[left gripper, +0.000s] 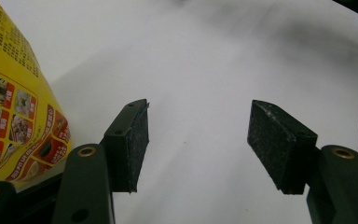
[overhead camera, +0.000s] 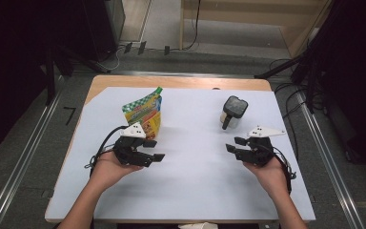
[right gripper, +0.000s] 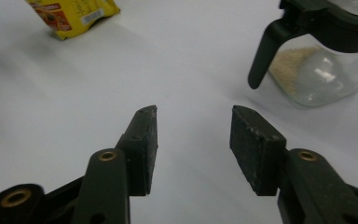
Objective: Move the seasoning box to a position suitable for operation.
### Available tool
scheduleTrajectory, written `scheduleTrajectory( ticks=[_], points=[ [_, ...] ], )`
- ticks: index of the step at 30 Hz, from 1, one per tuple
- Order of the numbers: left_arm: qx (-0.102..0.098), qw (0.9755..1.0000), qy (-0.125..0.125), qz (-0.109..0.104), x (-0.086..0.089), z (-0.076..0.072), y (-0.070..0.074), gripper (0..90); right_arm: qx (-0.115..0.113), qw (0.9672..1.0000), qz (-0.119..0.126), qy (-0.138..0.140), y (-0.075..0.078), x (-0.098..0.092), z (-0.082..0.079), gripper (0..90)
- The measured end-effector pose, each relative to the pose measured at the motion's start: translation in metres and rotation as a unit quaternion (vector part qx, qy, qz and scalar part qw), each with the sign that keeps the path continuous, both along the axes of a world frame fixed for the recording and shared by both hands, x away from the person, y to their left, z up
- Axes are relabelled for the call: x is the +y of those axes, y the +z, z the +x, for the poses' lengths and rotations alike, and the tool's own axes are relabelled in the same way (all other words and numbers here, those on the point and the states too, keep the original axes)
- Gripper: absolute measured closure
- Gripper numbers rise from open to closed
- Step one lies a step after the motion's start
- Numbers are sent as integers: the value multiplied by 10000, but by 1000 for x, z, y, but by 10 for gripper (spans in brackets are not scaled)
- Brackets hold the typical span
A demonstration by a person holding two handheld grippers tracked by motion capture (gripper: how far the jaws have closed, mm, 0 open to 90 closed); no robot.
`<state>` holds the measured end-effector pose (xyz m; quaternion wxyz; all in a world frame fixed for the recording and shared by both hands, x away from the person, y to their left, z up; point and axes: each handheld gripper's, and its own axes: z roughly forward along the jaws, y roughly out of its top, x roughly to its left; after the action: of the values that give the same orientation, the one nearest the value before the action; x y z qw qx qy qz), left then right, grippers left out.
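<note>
Fingers of the left gripper [overhead camera: 156,150] are standing spread wide, nothing between the pads, touching nothing. Fingers of the right gripper [overhead camera: 233,144] are also standing apart, a narrower gap, gripping nothing.

White sheet [overhead camera: 195,181] is covering most of the wooden table [overhead camera: 171,82], bare wood showing along the far edge. Both grippers are hovering over the near half, well apart from each other, with a wide bare stretch of sheet lying between them and more in front of each.

Yellow snack pouch [overhead camera: 144,114] is standing upright just beyond the left gripper, off the outer side of its left finger [left gripper: 130,140] in the left gripper view, not touching it.

Glass jar [overhead camera: 232,112] with a black lid and handle is sitting beyond the right gripper, ahead and off to the right of its fingers in the right gripper view, near but apart.
</note>
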<state>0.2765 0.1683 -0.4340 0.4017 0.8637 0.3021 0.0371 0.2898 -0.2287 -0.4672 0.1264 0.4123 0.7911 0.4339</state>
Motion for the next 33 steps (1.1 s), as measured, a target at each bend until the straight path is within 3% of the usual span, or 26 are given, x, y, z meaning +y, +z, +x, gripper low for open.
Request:
scheduleTrajectory(
  ticks=[3,10,17,20,28,33],
  points=[
    [-6,10000,16,-13,1,-1,0,393,-15,9999,44,-118,-1,-4,6,608],
    [-18,10000,1,36,1,-4,0,394,51,9995,-50,-302,-11,-7,26,639],
    [-11,10000,86,3,4,-5,0,395,52,9988,-105,-473,-8,-8,45,848],
    [-25,10000,76,28,4,-6,0,396,91,9986,-105,-504,-6,-8,50,898],
    [-43,10000,78,4,4,-6,0,398,218,9974,-363,-591,-12,-5,75,900],
    [-47,9999,84,37,4,-9,-1,398,199,9971,-325,-662,-17,-1,80,900]
  ],
)
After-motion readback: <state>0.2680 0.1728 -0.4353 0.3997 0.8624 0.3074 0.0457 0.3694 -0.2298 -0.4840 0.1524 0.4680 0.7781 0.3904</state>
